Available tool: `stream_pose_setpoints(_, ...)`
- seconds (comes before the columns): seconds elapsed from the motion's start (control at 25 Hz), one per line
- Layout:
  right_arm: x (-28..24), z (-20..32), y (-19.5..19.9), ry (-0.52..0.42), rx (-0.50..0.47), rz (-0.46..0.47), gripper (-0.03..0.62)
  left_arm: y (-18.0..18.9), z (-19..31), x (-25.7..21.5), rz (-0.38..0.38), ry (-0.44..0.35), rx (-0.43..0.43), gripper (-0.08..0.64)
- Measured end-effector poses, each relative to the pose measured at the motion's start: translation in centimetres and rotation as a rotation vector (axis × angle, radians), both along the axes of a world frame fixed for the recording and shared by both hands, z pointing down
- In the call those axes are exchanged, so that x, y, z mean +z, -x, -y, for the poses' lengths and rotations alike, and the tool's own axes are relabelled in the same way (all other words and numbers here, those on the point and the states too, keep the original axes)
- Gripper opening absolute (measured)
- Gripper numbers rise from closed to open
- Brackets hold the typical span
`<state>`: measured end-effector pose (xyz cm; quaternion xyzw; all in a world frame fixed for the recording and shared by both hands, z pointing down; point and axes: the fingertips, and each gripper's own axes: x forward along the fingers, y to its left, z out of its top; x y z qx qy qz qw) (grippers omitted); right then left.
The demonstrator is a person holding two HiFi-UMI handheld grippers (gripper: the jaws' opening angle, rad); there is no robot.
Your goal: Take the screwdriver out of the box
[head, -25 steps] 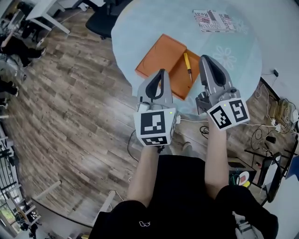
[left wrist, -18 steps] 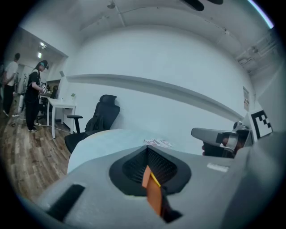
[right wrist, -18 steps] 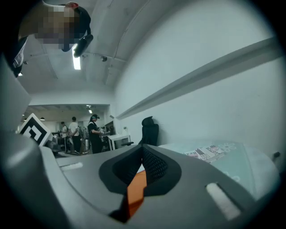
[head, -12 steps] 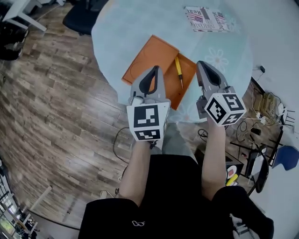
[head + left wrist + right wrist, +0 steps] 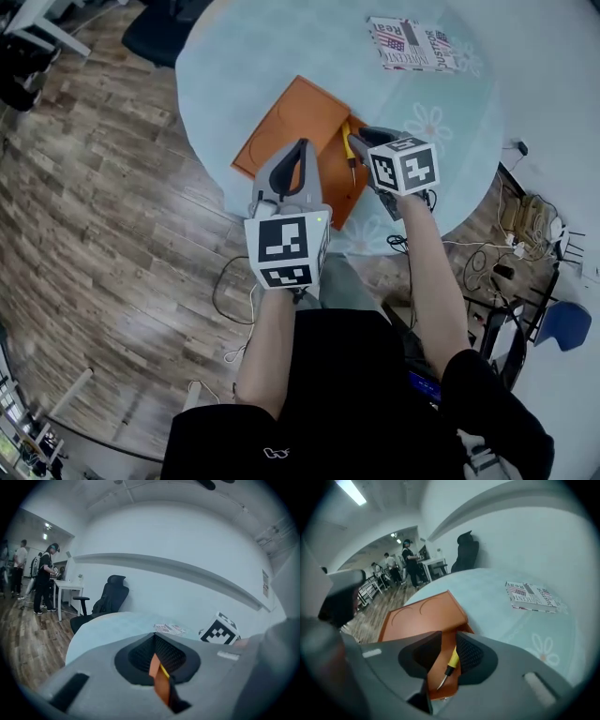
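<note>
An orange box [image 5: 292, 114] lies open on the round, pale blue table [image 5: 281, 47]. In its near half lies a screwdriver [image 5: 348, 146] with a yellow handle. My right gripper [image 5: 357, 141] tilts steeply down over it, jaws opening. In the right gripper view the screwdriver [image 5: 451, 659] shows in the gap between the dark pads [image 5: 469, 654], which do not press on it. My left gripper [image 5: 300, 148] hovers over the box's near left edge, jaws together and empty. In the left gripper view only a sliver of orange box [image 5: 154, 665] shows through the slit.
A printed book [image 5: 412, 42] lies at the table's far right, also seen in the right gripper view [image 5: 530, 595]. A black office chair [image 5: 110, 597] stands beyond the table. Cables [image 5: 525, 220] lie on the wooden floor at right. People stand by desks far off [image 5: 44, 578].
My right gripper has tipped downward and dropped over the box onto the screwdriver, and its jaws have parted. The left gripper has shifted slightly toward the box.
</note>
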<state>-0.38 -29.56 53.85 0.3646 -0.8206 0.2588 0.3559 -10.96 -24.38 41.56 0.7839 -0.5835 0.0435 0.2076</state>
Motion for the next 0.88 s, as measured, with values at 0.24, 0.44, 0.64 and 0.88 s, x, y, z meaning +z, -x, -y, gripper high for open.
stream_pose_setpoints(0.24, 4.9, 0.0, 0.3, 0.133, -0.071, -0.162, 0.132, 2.6, -0.1, -0.1, -0.007, -0.004, -0.06, 0.002)
stream_pose_setpoints(0.44, 7.5, 0.1, -0.3, 0.207, -0.068, -0.289, 0.127, 5.0, -0.2, 0.2, -0.025, 0.005, -0.102, 0.002)
stream_pose_setpoints(0.64, 7.9, 0.5, -0.1, 0.248, -0.06, -0.352, 0.101, 6.4, -0.1, -0.5, -0.04, -0.003, -0.121, 0.002)
stream_pose_setpoints(0.88, 8.1, 0.9, -0.2, 0.297, 0.022, -0.322, 0.097, 6.4, -0.3, -1.3, -0.039, -0.015, -0.112, 0.002)
